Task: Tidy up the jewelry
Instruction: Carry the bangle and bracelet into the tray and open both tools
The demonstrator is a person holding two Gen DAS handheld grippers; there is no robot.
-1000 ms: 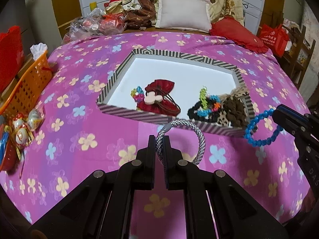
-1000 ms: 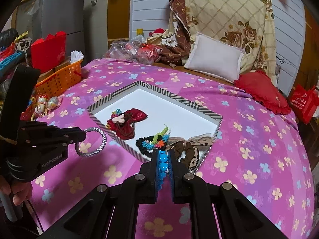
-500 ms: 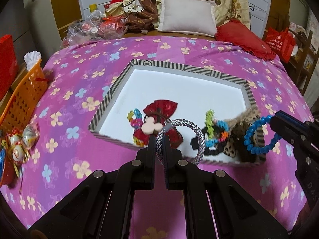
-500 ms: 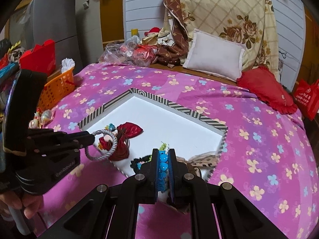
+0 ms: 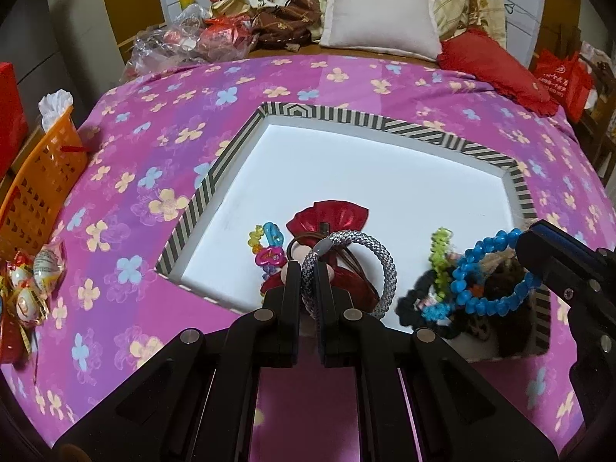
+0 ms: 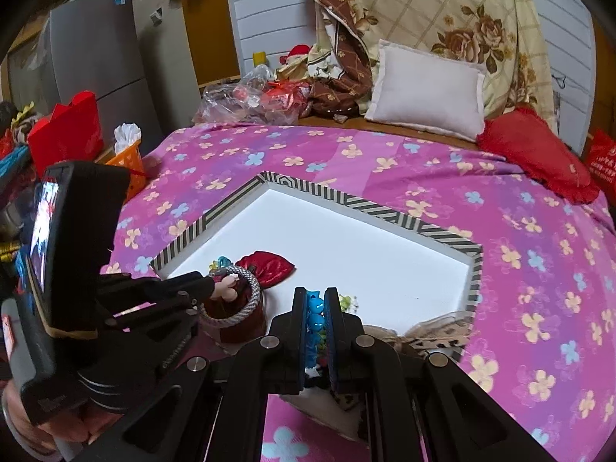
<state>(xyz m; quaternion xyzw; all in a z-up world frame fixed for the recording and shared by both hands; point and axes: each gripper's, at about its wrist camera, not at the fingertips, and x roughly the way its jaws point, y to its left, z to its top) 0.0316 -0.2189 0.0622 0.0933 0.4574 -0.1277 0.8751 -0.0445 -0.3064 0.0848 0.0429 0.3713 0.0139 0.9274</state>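
Both wrist cameras look forward and down along their own fingers, from close above the near edge of the striped-rimmed tray (image 5: 423, 128) on the flowered bedspread (image 5: 127, 161), facing the pillows at the bed's head. The left view sits left of the right; both share the tray (image 6: 315, 188), its near-edge clutter and each other's gripper.

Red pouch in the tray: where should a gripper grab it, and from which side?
Grip the red pouch at its cinched neck, where the cord gathers it narrow below the flared top; the body looks too wide for the jaws. Come from above: the tray rim blocks low side approaches, and the colorful bracelet lies close on its left. Both grippers are occupied now: left holds the grey bracelet, right the blue bracelet.
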